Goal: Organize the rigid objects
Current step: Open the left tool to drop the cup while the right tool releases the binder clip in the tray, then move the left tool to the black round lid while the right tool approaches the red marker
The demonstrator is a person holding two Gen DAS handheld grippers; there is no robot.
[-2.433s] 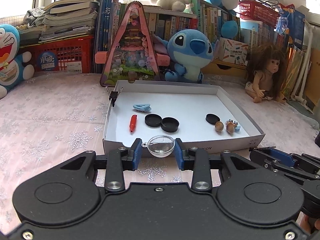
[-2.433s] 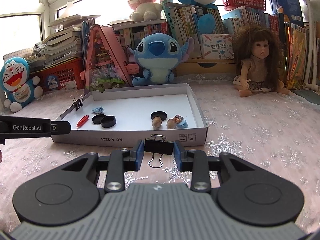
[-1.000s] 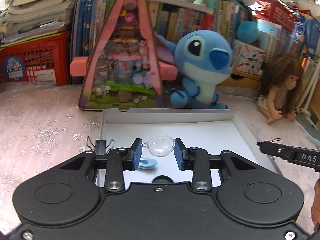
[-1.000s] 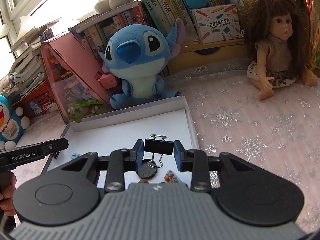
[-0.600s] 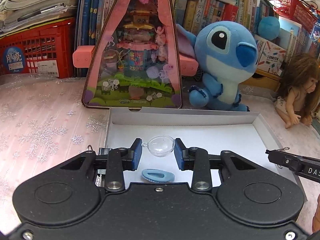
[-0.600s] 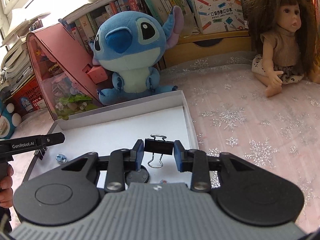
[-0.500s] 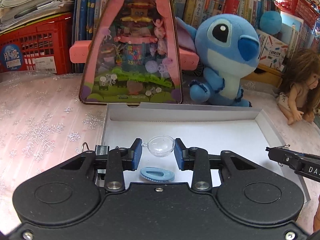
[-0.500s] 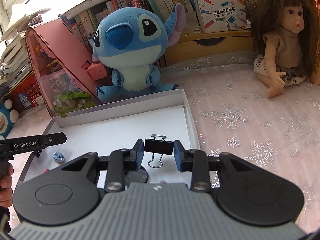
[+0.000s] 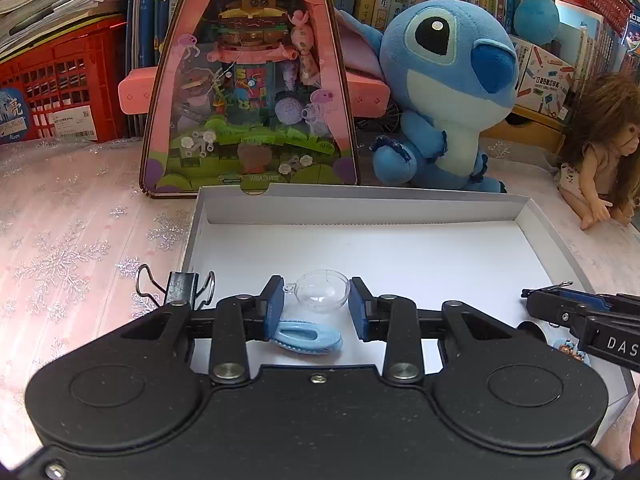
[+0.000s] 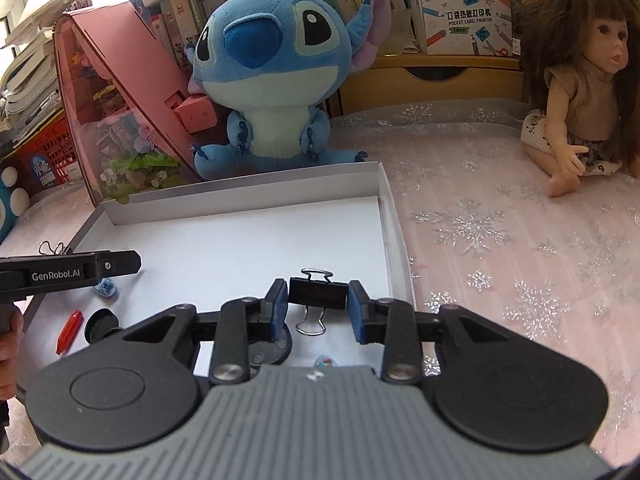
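1. Carrying step: left gripper (image 9: pixel 316 307) holds its jaws clamped on a clear half-dome (image 9: pixel 320 295), above the white tray (image 9: pixel 360 208) near its left wall.
2. Below it lies a blue clip (image 9: pixel 307 335).
3. Right gripper (image 10: pixel 317 307), jaws clamped on a black binder clip (image 10: pixel 317 293), hovers over the tray's right side.
4. Next, likely: lower both onto bare floor and release, clear of the pieces already there.

The half-dome (image 9: pixel 322 295) is clear glossy plastic; the tray (image 9: pixel 360 210) is matt white cardboard; the binder clip (image 10: pixel 318 294) is black metal.
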